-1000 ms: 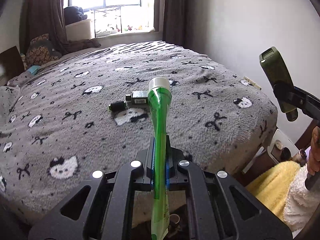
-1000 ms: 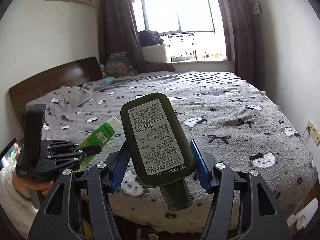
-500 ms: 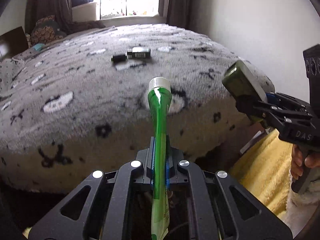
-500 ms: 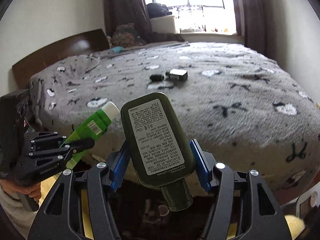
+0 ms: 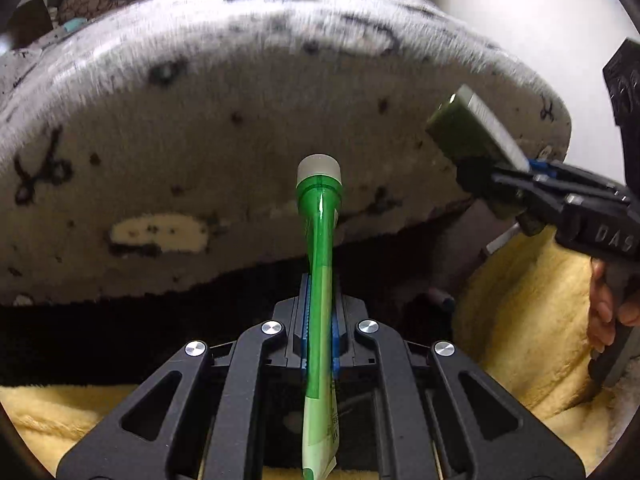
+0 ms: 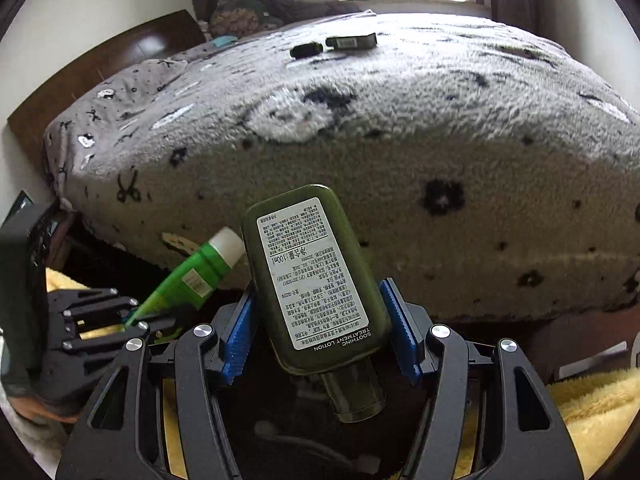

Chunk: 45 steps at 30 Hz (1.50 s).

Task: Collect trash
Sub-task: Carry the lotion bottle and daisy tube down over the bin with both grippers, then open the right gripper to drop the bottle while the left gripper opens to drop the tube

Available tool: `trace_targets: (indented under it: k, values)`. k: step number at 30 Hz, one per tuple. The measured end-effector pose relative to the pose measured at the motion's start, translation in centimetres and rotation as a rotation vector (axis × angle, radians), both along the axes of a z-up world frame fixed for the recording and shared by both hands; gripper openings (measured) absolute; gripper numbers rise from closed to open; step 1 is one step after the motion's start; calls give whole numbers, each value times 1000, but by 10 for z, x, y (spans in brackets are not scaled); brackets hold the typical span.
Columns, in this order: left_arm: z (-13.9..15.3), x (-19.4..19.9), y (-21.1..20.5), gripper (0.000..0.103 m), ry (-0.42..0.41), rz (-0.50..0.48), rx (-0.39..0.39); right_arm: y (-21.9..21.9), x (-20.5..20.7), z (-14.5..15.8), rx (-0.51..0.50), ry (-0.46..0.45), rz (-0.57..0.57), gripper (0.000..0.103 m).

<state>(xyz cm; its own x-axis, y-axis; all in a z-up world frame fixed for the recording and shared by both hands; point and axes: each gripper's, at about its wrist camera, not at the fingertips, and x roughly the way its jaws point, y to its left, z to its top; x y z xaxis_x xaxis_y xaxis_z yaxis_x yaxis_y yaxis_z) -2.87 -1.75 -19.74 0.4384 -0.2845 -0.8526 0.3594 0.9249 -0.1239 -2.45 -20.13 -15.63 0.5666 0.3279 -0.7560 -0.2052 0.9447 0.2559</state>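
My left claw (image 5: 320, 344) pinches the green tube (image 5: 320, 248) edge-on, white cap pointing away at the bed (image 5: 200, 120). My right claw (image 6: 320, 332) clamps the dark bottle (image 6: 312, 276), label up, cap toward me. Both sit low at the bed's near edge. Far on the blanket: two small dark items (image 6: 336, 46), side by side.

Glossy tube (image 5: 320, 240); seemingly fleecy blanket (image 6: 400, 128)

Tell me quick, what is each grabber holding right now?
Left gripper: closed on the green tube.
Right gripper: closed on the dark green lotion bottle.
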Motion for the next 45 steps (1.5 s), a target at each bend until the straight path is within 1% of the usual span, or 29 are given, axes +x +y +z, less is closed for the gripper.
trace_targets:
  k: [5, 10, 15, 18, 25, 31, 35, 41, 45]
  values:
    - [-35, 4, 2, 6, 85, 22, 11, -1, 4, -20, 16, 46, -24, 60]
    - [-53, 4, 6, 6, 121, 27, 33, 2, 7, -37, 7, 84, -20, 60]
    - [-70, 8, 10, 6, 169, 38, 41, -1, 11, -58, -3, 149, -11, 60]
    - [-74, 11, 8, 6, 191, 38, 32, 2, 13, -67, -22, 170, -2, 60]
    - [-96, 15, 9, 6, 250, 36, 36, 3, 22, -89, -11, 245, 7, 60]
    - [-113, 24, -1, 7, 293, 25, 46, 17, 31, -116, -47, 354, 41, 60]
    - [-120, 25, -5, 7, 316, 17, 35, 18, 32, -127, -66, 410, 36, 60]
    - [-124, 25, -7, 7, 316, 28, 27, 23, 30, -132, -48, 437, 53, 60]
    - [-124, 24, -7, 7, 317, 37, 24, 29, 31, -134, -27, 440, 40, 62]
